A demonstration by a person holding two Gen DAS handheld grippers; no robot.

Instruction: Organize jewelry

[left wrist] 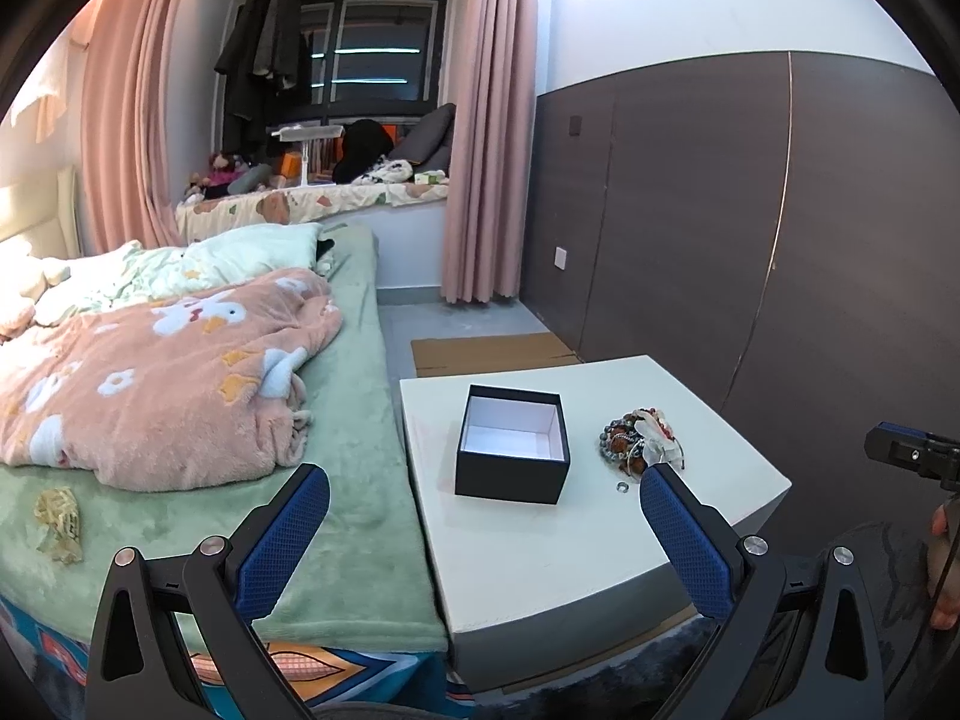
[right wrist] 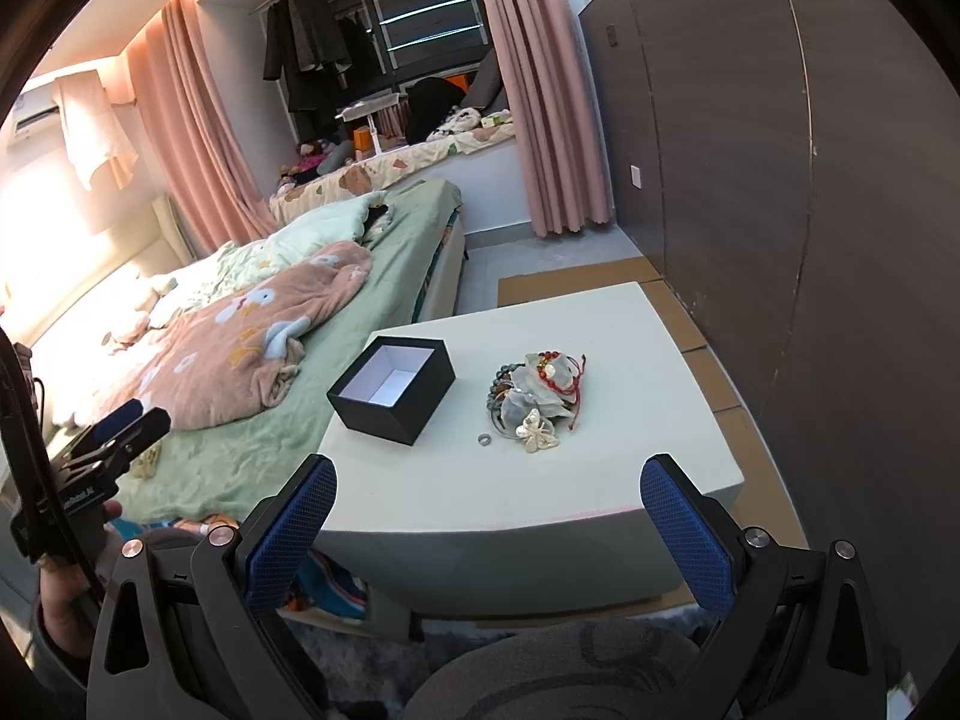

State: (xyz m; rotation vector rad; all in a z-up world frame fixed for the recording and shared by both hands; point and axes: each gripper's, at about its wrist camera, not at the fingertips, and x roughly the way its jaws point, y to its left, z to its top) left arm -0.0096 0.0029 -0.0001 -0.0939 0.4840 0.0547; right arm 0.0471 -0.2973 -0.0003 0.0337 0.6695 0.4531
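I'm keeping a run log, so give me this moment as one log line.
stage: before first pick | left gripper: open, empty | right gripper: open, empty | black box: open, empty | jewelry pile: on white table | ring: loose beside pile

Both cameras look forward between their own blue-padded fingers, from low at the near edge of the white table (left wrist: 528,540) toward the window at the far end of the room. The left wrist view sits over the gap between the bed (left wrist: 348,420) and table; the right wrist view sits further right, tilted, facing the table (right wrist: 600,480) more squarely. They share the table, the black box (left wrist: 511,444) (right wrist: 391,390), the jewelry pile (left wrist: 641,438) (right wrist: 534,399), the bed and the curtains.
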